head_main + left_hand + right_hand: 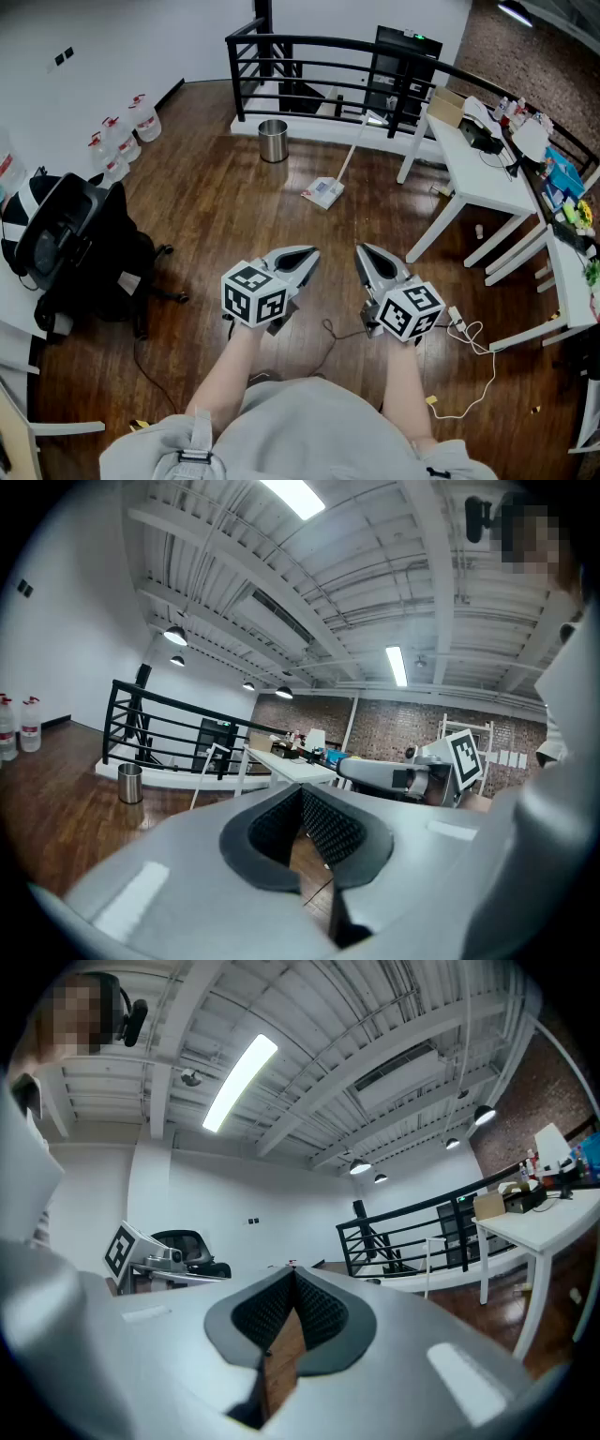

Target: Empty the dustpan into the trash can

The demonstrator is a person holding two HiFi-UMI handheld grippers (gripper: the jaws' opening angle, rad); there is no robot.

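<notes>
Both jaws are closed on nothing: left gripper [307,255], right gripper [366,253]. The long-handled dustpan [323,192] stands on the floor near the steel trash can [273,141], to its right. I recommend gripping the handle and keeping the pan level.

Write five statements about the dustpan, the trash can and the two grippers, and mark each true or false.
1. The dustpan rests on the floor, away from both grippers. True.
2. The trash can lies on its side. False: it stands upright on the floor near the railing.
3. The right gripper has its jaws together with nothing between them. True.
4. The left gripper grips the dustpan's handle. False: it is shut and empty.
5. The dustpan sits inside the trash can. False: they are apart.
</notes>
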